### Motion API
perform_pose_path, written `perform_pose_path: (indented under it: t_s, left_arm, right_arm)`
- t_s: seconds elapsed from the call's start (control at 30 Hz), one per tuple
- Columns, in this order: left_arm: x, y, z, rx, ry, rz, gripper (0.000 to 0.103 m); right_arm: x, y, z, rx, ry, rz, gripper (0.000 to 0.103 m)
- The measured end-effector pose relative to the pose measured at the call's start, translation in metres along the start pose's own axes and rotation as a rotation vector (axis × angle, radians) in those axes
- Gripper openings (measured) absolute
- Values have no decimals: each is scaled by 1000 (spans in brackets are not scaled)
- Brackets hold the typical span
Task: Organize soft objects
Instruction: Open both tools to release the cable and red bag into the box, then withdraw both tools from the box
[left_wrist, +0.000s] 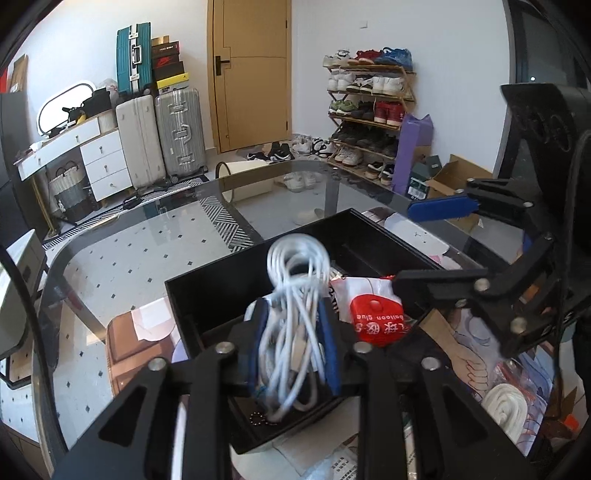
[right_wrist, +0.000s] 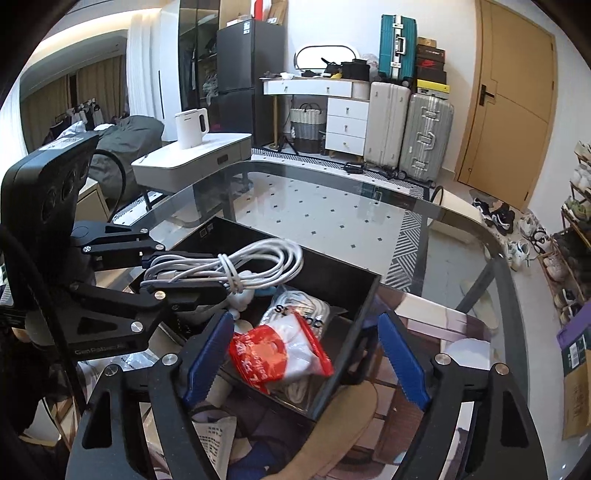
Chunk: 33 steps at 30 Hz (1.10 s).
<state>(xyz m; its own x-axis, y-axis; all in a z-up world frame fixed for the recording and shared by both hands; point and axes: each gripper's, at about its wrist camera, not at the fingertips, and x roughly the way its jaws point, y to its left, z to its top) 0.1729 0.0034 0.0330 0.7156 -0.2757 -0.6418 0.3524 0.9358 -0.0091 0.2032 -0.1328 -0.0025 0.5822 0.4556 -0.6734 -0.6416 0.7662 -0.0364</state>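
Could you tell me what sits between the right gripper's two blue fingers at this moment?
In the right wrist view, a red-and-white plastic packet lies inside the black box, between the right gripper's widely spread fingers; neither pad presses on it.

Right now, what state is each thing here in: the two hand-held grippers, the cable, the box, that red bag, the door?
Left hand-held gripper: closed around the cable.
Right hand-held gripper: open, empty.
Cable: coiled, tied, held above the box.
Box: open-topped, partly filled.
Red bag: lying in the box, loose.
Door: shut.
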Motion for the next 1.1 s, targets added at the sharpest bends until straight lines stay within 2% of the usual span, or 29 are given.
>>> perform_pose_path:
  t_s: [0.03, 0.2, 0.27, 0.33, 0.4, 0.47, 0.57, 0.8, 1.1]
  left_arm:
    - [0, 0, 1, -2, 3, 16, 55]
    - [-15, 1, 2, -27, -11, 22, 56]
    - [-23, 0, -1, -37, -16, 28, 60]
    - [-34, 0, -5, -61, -32, 35, 91]
    - [-49, 2, -11, -100, -72, 31, 98]
    - [-59, 1, -17, -129, -84, 25, 98]
    - [-73, 0, -27, -164, -95, 60, 103]
    - [-98, -3, -58, -209, -112, 113, 103]
    - [-110, -12, -75, -238, -106, 146, 103]
  right_arm:
    - [-2, -1, -1, 5, -2, -2, 82]
    - [-16, -5, -8, 41, -9, -17, 82]
    - [-23, -7, -14, 67, -13, -14, 85]
    - [-31, -7, -20, 97, -21, -11, 88]
    - [-41, -7, -27, 131, -33, -3, 92]
    - [-50, -7, -34, 164, -46, 8, 101]
    - [-61, -6, -43, 191, -57, 27, 102]
    - [-81, 9, -64, 168, -61, 47, 102]
    - [-86, 18, -81, 110, -30, 46, 102]
